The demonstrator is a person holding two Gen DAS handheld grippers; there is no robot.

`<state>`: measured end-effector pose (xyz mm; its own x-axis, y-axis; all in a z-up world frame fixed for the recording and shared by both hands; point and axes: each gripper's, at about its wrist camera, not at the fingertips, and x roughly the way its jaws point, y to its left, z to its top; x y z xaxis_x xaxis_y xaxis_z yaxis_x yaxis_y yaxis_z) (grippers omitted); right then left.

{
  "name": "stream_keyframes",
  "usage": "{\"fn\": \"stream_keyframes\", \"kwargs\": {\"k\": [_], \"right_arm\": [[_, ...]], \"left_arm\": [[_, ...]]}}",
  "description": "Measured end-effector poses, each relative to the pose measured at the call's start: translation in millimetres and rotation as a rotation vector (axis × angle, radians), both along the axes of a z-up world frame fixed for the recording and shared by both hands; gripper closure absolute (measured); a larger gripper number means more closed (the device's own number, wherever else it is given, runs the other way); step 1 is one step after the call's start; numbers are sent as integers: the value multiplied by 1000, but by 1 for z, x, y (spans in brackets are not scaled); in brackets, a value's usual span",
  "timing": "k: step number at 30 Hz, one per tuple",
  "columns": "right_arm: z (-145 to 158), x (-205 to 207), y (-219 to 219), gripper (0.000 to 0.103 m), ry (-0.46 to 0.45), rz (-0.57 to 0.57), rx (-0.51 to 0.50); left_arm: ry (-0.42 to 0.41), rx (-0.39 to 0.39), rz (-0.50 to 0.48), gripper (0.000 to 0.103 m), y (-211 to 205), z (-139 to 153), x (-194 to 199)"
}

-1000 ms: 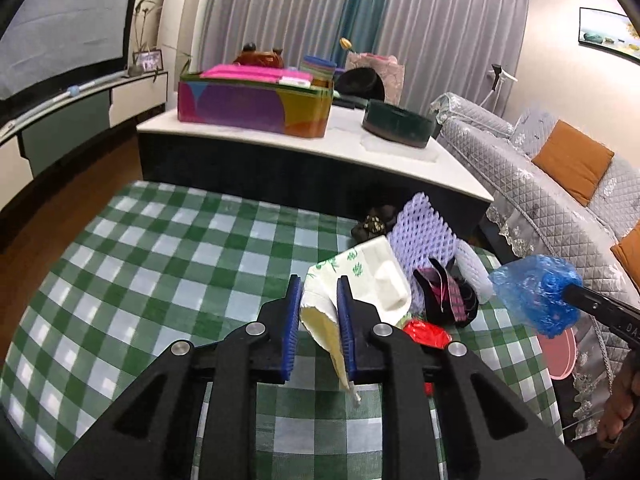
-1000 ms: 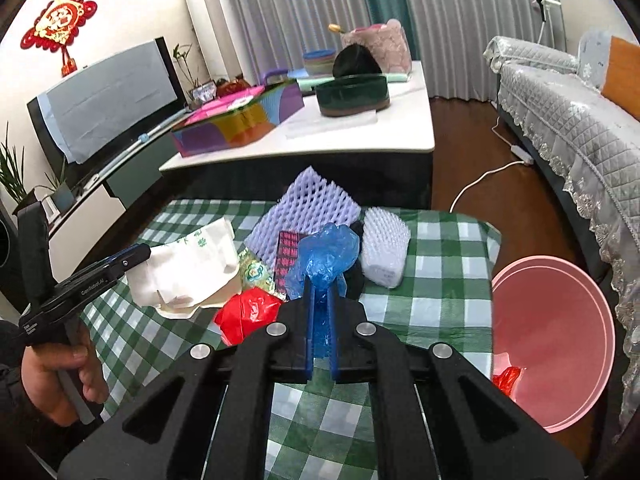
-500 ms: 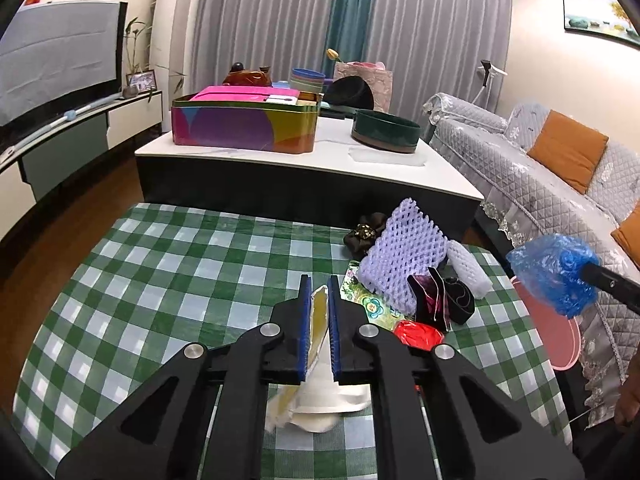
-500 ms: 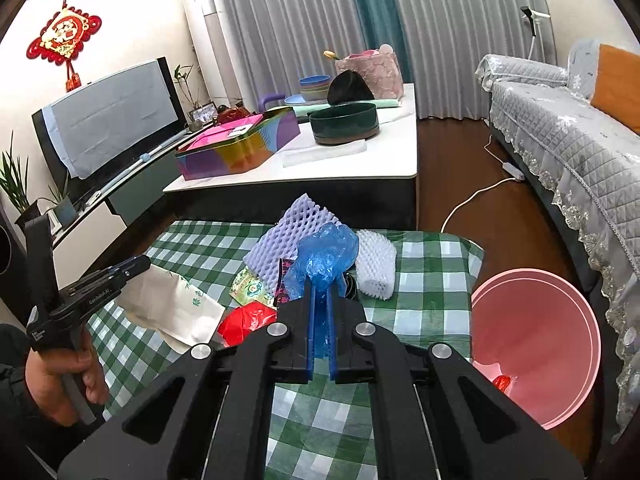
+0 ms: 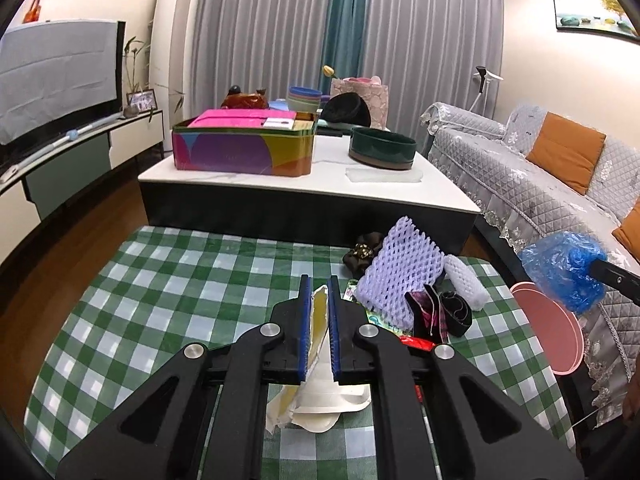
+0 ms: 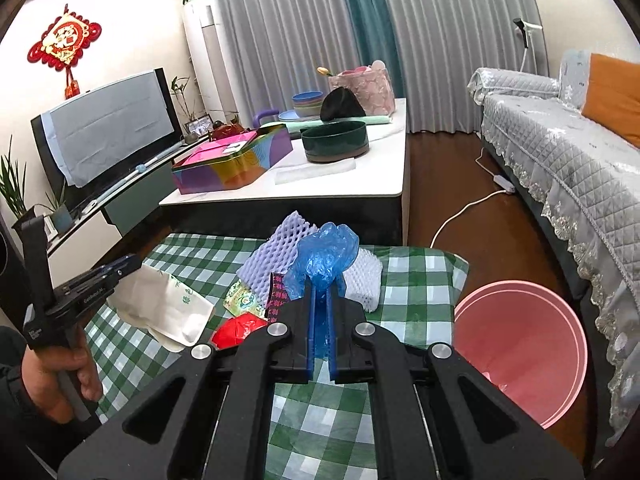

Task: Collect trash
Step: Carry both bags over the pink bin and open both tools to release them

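Blue jaws of our left gripper [image 5: 319, 330] have just closed on a white crumpled paper bag [image 5: 316, 400], lifted just above the green checked bench [image 5: 168, 280]. Our right gripper [image 6: 320, 336] jaws pinch a blue crinkly plastic bag [image 6: 326, 254]. More trash lies between them. We think we are carrying now. Next we must swing both over the round pink bin [image 6: 520, 344] and let go.

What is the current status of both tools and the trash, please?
Left tool shut on white paper bag. Right tool shut on blue plastic bag. Pink bin beside table, unobstructed. More trash on checked cloth.
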<state>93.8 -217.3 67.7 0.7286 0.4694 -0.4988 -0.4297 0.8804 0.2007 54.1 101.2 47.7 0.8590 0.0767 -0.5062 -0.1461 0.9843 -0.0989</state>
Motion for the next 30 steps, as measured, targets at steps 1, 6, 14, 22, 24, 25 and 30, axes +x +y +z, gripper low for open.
{"fn": "stream_keyframes", "kwargs": {"k": [1, 6, 14, 22, 24, 25, 30], "right_arm": [[1, -1, 0, 98, -6, -1, -3], [5, -2, -7, 98, -19, -15, -4], [6, 0, -32, 98, -20, -93, -6], [6, 2, -70, 98, -34, -192, -24], [5, 2, -82, 98, -34, -222, -31], [4, 3, -88, 98, -33, -234, -32], [-5, 7, -117, 98, -11, -308, -40]], "left_arm": [[-4, 1, -3, 95, -1, 2, 0], [-14, 17, -25, 95, -12, 8, 1], [-39, 31, -91, 95, -43, 20, 4], [-45, 39, -195, 95, -93, 30, 25], [-44, 43, -222, 95, -108, 31, 32], [-42, 44, -232, 95, -113, 31, 35], [-30, 44, -288, 95, -144, 27, 53]]}}
